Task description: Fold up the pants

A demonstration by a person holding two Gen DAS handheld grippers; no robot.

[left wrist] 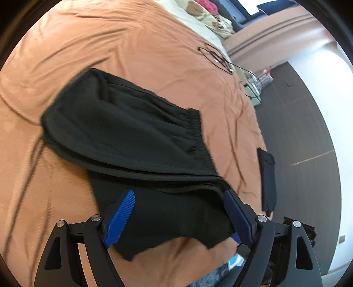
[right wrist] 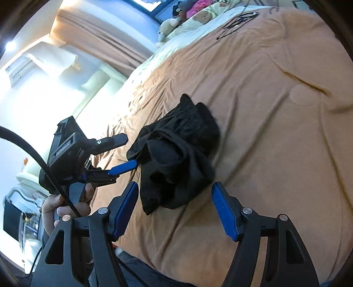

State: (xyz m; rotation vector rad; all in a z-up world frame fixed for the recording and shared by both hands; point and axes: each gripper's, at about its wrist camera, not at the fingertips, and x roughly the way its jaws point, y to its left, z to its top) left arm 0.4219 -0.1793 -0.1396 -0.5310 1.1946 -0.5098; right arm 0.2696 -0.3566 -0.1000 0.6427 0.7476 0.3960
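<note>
Black pants lie folded over on an orange bed cover, the elastic waistband toward the right. My left gripper is open, its blue fingers straddling the near edge of the pants. In the right wrist view the pants look bunched in a heap. The left gripper shows there at the heap's left edge, one blue finger touching the cloth. My right gripper is open and empty, just in front of the pants.
A black cable lies on the far part of the bed. Pillows and soft toys sit at the head. Another dark garment hangs at the bed's right edge, beside dark floor.
</note>
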